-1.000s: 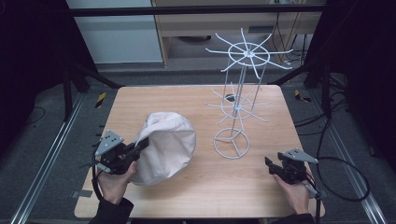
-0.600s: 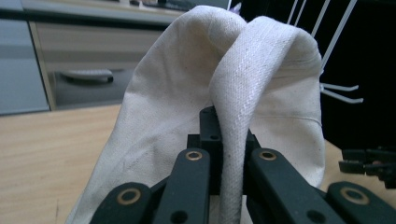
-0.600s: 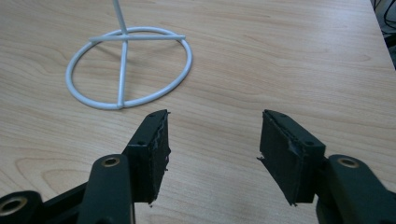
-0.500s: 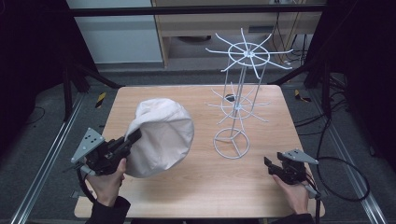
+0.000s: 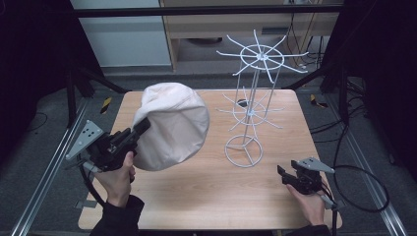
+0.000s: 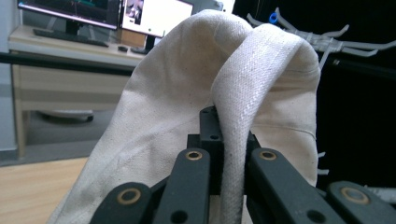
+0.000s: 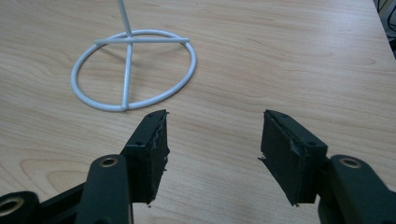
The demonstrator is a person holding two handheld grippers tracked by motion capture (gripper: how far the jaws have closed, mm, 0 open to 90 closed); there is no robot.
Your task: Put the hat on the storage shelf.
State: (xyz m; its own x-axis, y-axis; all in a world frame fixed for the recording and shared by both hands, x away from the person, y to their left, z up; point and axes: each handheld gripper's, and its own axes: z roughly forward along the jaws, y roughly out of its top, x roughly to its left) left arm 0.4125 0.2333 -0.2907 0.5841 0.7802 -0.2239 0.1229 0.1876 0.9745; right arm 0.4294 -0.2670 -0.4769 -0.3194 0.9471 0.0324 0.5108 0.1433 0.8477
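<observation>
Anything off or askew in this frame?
Nothing stands out. The left gripper is shut on the brim of the cream hat, held above the table. The white wire rack stands upright; the right gripper is open.

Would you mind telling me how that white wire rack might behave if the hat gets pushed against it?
The rack looks tall and thin on a small ring base, so it may tip easily. Its wire arms probably flex. The hat, soft cloth drooping from the left tongs, would likely snag on them.

hat [image 5: 172,125] left of rack [image 5: 251,110], on table [image 5: 206,191]
</observation>
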